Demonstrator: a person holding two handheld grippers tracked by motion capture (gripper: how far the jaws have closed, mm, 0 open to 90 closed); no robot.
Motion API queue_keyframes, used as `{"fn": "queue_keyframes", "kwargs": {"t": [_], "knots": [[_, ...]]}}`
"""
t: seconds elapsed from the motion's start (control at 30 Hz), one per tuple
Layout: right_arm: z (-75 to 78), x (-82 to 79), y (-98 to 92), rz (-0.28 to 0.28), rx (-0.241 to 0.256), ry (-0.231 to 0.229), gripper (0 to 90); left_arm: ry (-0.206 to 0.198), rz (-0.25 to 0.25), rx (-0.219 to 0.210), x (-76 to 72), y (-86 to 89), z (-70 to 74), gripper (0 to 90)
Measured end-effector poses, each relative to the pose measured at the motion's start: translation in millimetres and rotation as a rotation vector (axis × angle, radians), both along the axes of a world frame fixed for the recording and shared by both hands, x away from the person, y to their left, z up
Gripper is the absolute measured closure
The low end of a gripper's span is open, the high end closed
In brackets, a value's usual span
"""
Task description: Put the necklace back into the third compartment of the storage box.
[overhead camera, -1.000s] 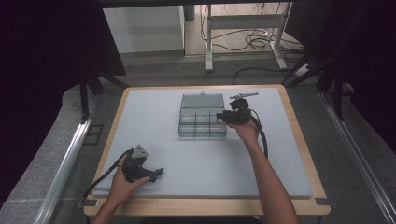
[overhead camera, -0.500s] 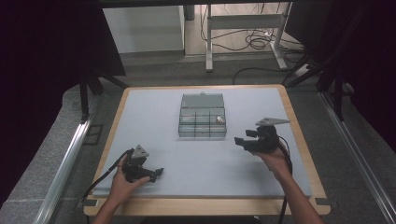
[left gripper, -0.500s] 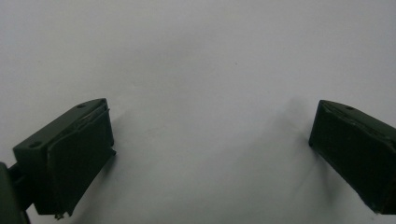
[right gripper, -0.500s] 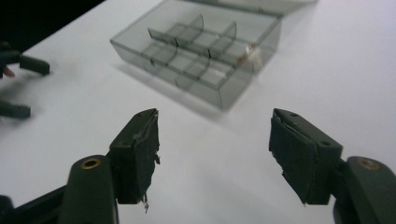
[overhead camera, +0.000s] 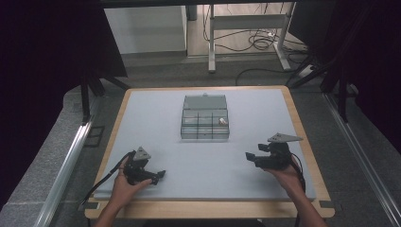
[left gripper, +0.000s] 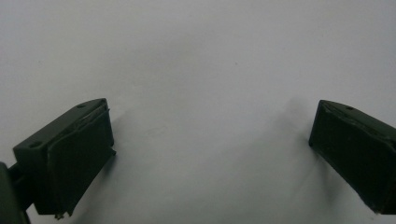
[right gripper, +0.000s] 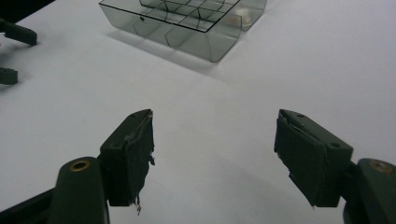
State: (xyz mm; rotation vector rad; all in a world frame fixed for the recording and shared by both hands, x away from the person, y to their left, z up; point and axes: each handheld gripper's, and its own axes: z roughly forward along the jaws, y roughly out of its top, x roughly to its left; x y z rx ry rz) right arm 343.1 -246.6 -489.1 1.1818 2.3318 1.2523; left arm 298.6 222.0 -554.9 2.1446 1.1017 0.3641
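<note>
The clear box (overhead camera: 205, 124) sits in the middle of the table (overhead camera: 265, 101), lid up, a small white thing (overhead camera: 222, 121) inside; the right gripper (overhead camera: 249, 157) and left gripper (overhead camera: 160, 175) rest near the front edge, both with jaws spread wide and empty; to reach the box, go slow and straight.

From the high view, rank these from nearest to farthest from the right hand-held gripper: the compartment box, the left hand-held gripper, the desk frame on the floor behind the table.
Measured from the right hand-held gripper at the table's near right:
1. Compartment box, open, mid-table, ahead and to its left.
2. Left hand-held gripper, near-left edge of the table.
3. Desk frame, on the floor beyond the table's far edge.
</note>
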Motion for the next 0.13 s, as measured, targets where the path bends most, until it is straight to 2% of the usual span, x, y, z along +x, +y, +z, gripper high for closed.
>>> {"fn": "queue_keyframes", "kwargs": {"t": [0.13], "knots": [[-5.0,-0.6,0.5,0.003,0.006,-0.003,27.2,0.002,0.000,-0.001,0.2,0.1,0.0,0.0]]}}
